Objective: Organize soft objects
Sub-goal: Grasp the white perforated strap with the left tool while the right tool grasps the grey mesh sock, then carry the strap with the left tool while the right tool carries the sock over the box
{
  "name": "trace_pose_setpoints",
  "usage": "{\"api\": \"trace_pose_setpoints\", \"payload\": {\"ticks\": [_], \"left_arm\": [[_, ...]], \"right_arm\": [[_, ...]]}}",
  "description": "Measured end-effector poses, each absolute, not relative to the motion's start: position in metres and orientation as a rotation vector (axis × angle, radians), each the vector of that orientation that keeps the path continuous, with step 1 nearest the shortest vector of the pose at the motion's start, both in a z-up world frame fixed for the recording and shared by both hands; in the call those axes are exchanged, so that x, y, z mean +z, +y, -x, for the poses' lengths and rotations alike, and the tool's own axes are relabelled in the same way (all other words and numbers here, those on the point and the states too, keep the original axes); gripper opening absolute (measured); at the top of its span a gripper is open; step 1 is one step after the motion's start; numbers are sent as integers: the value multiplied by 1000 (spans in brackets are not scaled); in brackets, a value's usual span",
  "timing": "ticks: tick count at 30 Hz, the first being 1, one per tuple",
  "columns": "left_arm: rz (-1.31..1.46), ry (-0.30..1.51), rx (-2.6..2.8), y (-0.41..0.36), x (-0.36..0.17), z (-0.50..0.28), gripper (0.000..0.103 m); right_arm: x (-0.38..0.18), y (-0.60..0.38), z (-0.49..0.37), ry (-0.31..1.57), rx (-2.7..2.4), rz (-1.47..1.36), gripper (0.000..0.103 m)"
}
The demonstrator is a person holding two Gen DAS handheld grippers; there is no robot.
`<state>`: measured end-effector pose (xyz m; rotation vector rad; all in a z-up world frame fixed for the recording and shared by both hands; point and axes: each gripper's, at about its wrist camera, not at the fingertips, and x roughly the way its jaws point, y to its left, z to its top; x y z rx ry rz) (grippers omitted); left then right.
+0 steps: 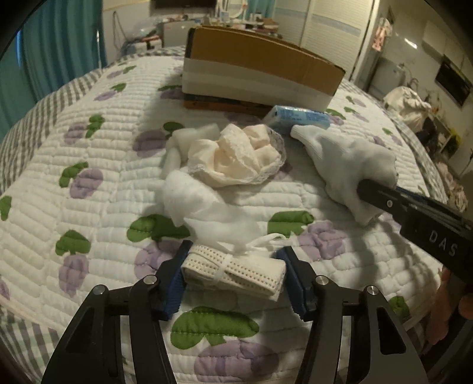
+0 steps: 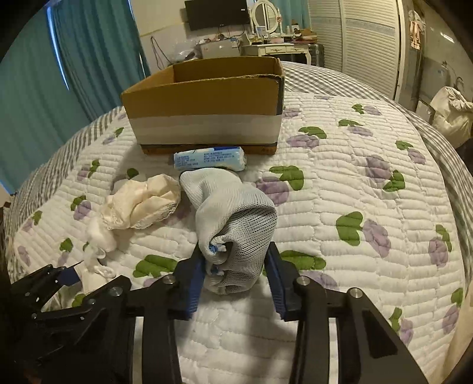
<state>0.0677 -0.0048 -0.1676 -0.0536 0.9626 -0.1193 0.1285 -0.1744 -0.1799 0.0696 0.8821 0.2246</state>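
A quilt [image 2: 340, 206] printed with purple fruit and green leaves covers the bed, edged in grey check. Teal curtains [image 2: 88, 59] hang at the left, and a dark TV [image 2: 217, 13] is on the far wall beside an oval mirror [image 2: 265, 13] over a cluttered dresser [image 2: 283, 48]. A white louvred wardrobe [image 2: 369, 44] stands at the right.

left claw [image 1: 233, 270]: black arms, blue ribbed pads, silver screws | right claw [image 2: 236, 273]: same, lettering possibly "DAS"

A home bedroom: quilted bed [image 2: 340, 183], teal curtains [image 2: 97, 53], dressing table with mirror [image 2: 266, 13], louvred wardrobe [image 2: 369, 38].
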Motion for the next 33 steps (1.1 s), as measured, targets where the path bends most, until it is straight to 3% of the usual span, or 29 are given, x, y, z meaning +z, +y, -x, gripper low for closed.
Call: {"api": "trace_pose_setpoints", "payload": {"ticks": [18, 33], "left_arm": [[68, 884, -140, -10, -109, -35, 56], [4, 667, -170, -6, -11, -61, 56]], "right_arm": [[-125, -179, -72, 775, 226, -92, 32], [-42, -185, -82, 607, 241, -109, 31]]}}
